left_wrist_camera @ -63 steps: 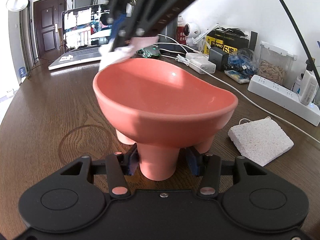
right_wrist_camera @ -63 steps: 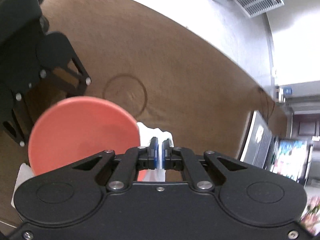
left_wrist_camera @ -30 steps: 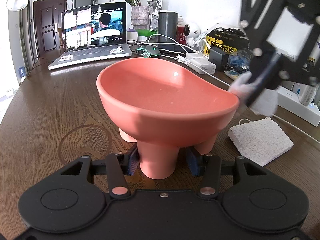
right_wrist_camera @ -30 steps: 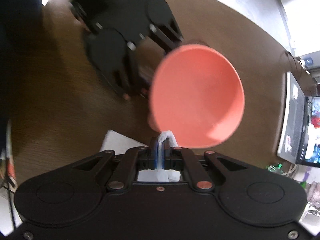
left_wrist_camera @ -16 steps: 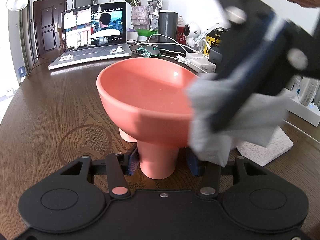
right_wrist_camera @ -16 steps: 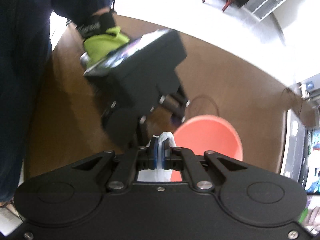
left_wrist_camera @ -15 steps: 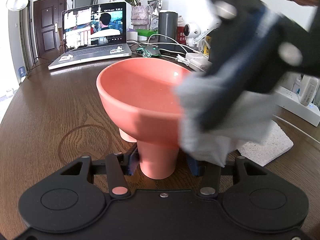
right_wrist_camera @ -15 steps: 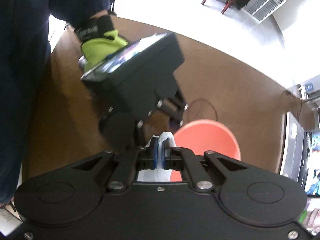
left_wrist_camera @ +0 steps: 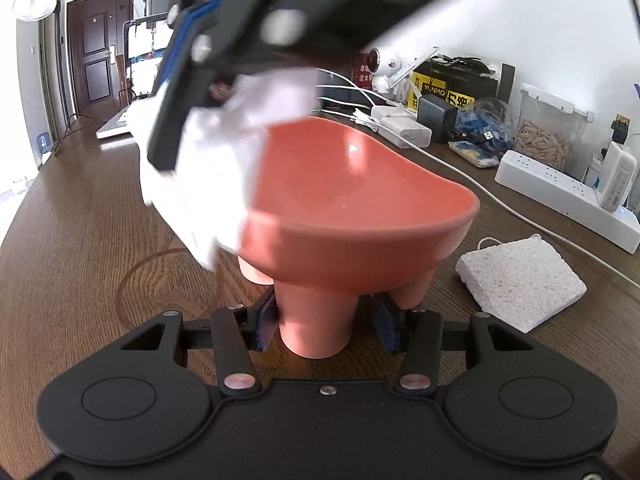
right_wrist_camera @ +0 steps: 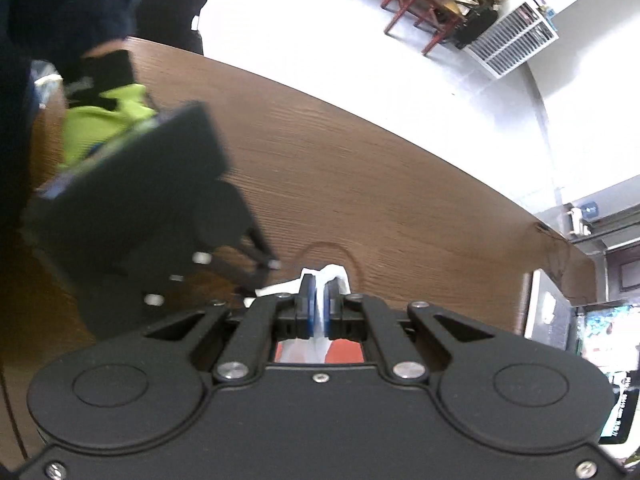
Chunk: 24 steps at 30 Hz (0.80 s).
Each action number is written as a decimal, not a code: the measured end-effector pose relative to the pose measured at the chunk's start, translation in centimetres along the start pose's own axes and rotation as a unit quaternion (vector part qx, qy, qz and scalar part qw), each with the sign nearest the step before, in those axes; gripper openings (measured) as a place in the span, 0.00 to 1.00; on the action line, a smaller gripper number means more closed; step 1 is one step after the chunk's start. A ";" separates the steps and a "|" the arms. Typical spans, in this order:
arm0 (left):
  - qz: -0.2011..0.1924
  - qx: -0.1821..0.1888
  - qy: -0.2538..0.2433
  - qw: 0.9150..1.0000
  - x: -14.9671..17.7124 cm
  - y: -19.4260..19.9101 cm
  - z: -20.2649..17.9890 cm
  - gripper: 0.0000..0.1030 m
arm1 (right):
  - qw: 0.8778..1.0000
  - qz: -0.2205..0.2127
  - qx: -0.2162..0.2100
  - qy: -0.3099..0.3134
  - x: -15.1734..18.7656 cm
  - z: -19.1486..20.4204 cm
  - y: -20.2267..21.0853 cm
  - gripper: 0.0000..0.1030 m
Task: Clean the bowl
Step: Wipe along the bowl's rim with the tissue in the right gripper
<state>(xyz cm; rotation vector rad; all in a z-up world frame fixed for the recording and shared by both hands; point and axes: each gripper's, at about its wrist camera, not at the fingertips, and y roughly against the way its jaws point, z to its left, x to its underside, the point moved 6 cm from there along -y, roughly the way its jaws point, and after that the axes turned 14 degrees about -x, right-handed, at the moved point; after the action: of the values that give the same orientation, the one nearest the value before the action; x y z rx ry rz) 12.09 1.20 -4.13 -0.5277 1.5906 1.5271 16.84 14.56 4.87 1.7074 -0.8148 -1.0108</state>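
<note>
A salmon-pink footed bowl [left_wrist_camera: 360, 196] stands on the wooden table. My left gripper [left_wrist_camera: 326, 322] is shut on the bowl's near foot [left_wrist_camera: 316, 320] and holds it steady. My right gripper [right_wrist_camera: 319, 304] is shut on a white cloth [right_wrist_camera: 326, 272]. In the left wrist view the right gripper [left_wrist_camera: 172, 92] presses that cloth [left_wrist_camera: 208, 168] against the bowl's left rim and outer wall. In the right wrist view only a sliver of the bowl [right_wrist_camera: 344, 350] shows under the fingers.
A white sponge block [left_wrist_camera: 520, 280] lies right of the bowl. A white power strip [left_wrist_camera: 560, 196], chargers [left_wrist_camera: 404, 130], cables and boxes line the back right. A laptop [left_wrist_camera: 120, 120] stands back left, mostly hidden. A ring mark [left_wrist_camera: 160, 288] is on the table at left.
My right gripper has swept the cloth from the bowl's right side across to its left rim. The left gripper and the bowl have stayed in place.
</note>
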 end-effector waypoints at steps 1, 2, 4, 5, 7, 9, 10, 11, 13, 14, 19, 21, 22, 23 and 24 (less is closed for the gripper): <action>0.000 0.000 0.000 1.000 0.0 0.0 0.0 0.47 | 1.000 0.001 0.006 -0.006 0.2 -0.7 -0.1 0.02; 0.000 0.000 0.000 1.000 0.0 0.0 0.0 0.47 | 1.000 0.001 0.012 -0.013 0.5 -1.4 -0.2 0.02; 0.000 0.000 0.000 1.000 0.0 0.0 0.0 0.47 | 1.000 0.004 0.014 -0.021 1.1 -2.7 -1.0 0.02; 0.000 0.000 0.000 1.000 0.0 0.0 0.0 0.47 | 0.999 0.009 0.016 -0.028 1.6 -3.2 -1.2 0.02; 0.000 0.000 0.001 1.000 0.0 0.0 0.1 0.47 | 0.999 0.014 0.023 -0.034 2.1 -3.6 -1.5 0.02; 0.000 0.001 0.001 1.000 0.0 -0.1 0.1 0.47 | 0.998 0.021 0.032 -0.045 3.0 -4.1 -1.3 0.02; 0.000 0.001 0.001 1.000 0.0 -0.1 0.1 0.47 | 0.998 0.024 0.035 -0.049 3.3 -4.2 -1.1 0.02; 0.000 0.001 0.001 1.000 0.0 -0.1 0.1 0.47 | 0.998 0.026 0.037 -0.052 3.6 -4.3 -1.0 0.02; 0.000 0.001 0.001 1.000 0.0 -0.1 0.1 0.47 | 0.996 0.036 0.044 -0.072 5.1 -4.6 -0.8 0.02; 0.000 0.001 0.001 1.000 0.0 -0.1 0.0 0.47 | 0.995 0.038 0.044 -0.078 5.5 -4.6 -0.7 0.02; 0.000 0.001 0.001 1.000 0.1 -0.1 0.1 0.47 | 0.991 0.056 0.050 -0.111 8.3 -4.6 -0.2 0.02; 0.000 0.001 0.001 1.000 0.1 -0.1 0.0 0.47 | 0.989 0.062 0.050 -0.121 9.2 -4.2 0.5 0.02; 0.000 0.001 0.001 1.000 0.1 -0.1 0.0 0.47 | 0.989 0.063 0.050 -0.124 9.5 -4.1 0.7 0.02; 0.000 0.000 0.001 1.000 0.1 -0.1 0.0 0.47 | 0.989 0.065 0.049 -0.127 9.8 -4.0 0.9 0.02; 0.000 0.000 0.001 1.000 0.1 -0.1 0.0 0.47 | 0.988 0.069 0.048 -0.133 10.2 -3.8 1.1 0.02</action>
<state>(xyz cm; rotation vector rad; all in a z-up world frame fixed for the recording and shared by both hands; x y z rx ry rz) 12.11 1.21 -4.24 -0.5285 1.5920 1.5261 24.63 6.91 4.04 1.5905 -1.1536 -1.1344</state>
